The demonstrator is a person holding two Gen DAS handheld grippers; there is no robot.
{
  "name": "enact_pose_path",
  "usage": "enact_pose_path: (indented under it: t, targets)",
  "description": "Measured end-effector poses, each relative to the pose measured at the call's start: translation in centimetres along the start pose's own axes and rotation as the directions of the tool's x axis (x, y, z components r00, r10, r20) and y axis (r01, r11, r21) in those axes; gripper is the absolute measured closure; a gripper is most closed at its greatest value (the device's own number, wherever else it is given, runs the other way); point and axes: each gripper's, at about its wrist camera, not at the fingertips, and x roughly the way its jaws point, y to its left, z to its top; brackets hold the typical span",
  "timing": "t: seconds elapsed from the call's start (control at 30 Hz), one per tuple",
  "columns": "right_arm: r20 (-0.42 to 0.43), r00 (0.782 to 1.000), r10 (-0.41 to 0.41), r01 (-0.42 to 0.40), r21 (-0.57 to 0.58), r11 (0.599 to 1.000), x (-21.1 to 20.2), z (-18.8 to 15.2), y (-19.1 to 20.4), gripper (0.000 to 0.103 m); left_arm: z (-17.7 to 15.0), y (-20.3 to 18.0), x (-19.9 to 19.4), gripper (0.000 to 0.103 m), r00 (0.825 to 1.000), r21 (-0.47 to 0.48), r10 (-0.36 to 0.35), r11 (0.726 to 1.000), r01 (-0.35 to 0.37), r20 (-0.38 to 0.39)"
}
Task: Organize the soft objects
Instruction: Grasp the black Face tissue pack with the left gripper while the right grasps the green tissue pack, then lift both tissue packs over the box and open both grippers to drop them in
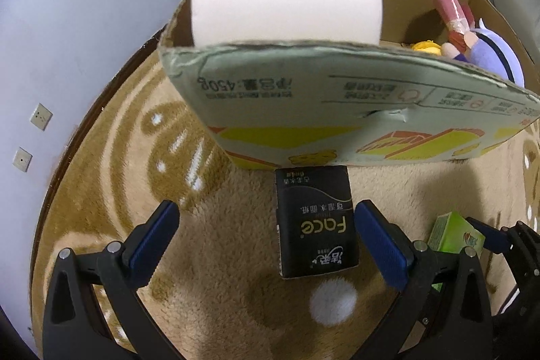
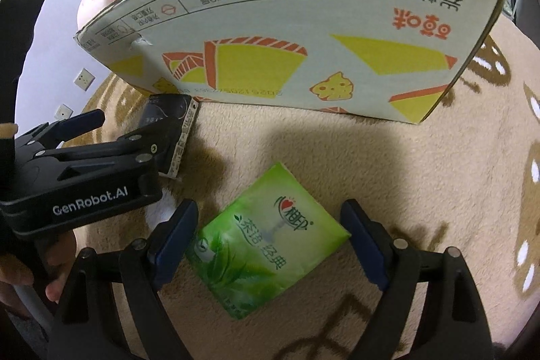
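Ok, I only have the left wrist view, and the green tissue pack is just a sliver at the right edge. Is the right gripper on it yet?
Observer: Not gripped. In the right wrist view the right gripper straddles the green tissue pack, with its fingers open on either side.
Operator: How does the pack lie?
Observer: Flat on the carpet, printed face up, turned diagonally to the fingers.
Operator: Is the box crowding it?
Observer: No. A strip of bare carpet separates the pack from the cardboard box.
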Motion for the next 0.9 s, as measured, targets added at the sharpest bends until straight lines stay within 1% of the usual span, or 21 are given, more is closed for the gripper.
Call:
enact_pose_path:
  t: [0.3,0.43,0.47,0.5,0.57,0.63,0.7,0.73,0.77,0.8,0.9]
  targets:
    - [0.001,1.000,-0.010,0.010,-0.007,1.000,0.7,0.0,1.0,0.012,0.2,-0.7,1.4,0.001,1.000,0.031,0.004,1.000,-0.004,-0.016]
    - [0.004,1.000,-0.013,0.013,-0.012,1.000,0.5,-0.1,0.7,0.012,-0.2,-2.2,1.2,0.002,1.000,0.035,-0.004,0.999,0.005,-0.028]
    - [0.006,1.000,-0.015,0.015,-0.014,1.000,0.5,-0.1,0.8,0.013,-0.3,-2.3,1.2,0.007,0.999,0.035,-0.006,0.999,0.007,-0.032]
    - [0.014,1.000,-0.021,0.022,-0.021,1.000,0.4,-0.1,0.9,0.017,-0.3,-2.3,1.4,0.016,0.999,0.033,-0.006,0.999,0.008,-0.042]
    - [0.022,0.999,-0.037,0.038,-0.037,0.999,0.2,0.0,1.1,0.021,-0.5,-2.3,1.8,0.023,0.998,0.028,-0.021,0.999,0.022,-0.062]
    - [0.029,0.999,-0.034,0.035,-0.036,0.999,0.1,0.0,1.2,0.024,-0.5,-2.3,1.7,0.026,0.998,0.016,-0.029,0.999,0.030,-0.057]
    - [0.030,0.999,-0.030,0.031,-0.029,0.999,0.1,0.0,1.1,0.025,-0.4,-2.4,1.6,0.040,0.998,0.014,-0.040,0.999,0.041,-0.054]
    - [0.029,0.999,-0.029,0.030,-0.028,0.999,0.1,0.0,1.1,0.026,-0.5,-2.3,1.5,0.043,0.998,0.011,-0.046,0.999,0.046,-0.051]
    - [0.029,0.999,-0.030,0.031,-0.029,0.999,0.1,0.0,1.1,0.027,-0.5,-2.3,1.4,0.052,0.997,0.006,-0.053,0.999,0.054,-0.049]
    - [0.031,0.999,-0.035,0.036,-0.033,0.999,0.1,0.0,1.2,0.027,-0.5,-2.3,1.3,0.058,0.997,0.001,-0.061,0.998,0.061,-0.049]
    - [0.040,0.998,-0.042,0.044,-0.052,0.998,0.1,-0.1,1.7,0.029,-0.5,-2.2,1.3,0.058,0.996,-0.011,-0.076,0.997,0.076,-0.046]
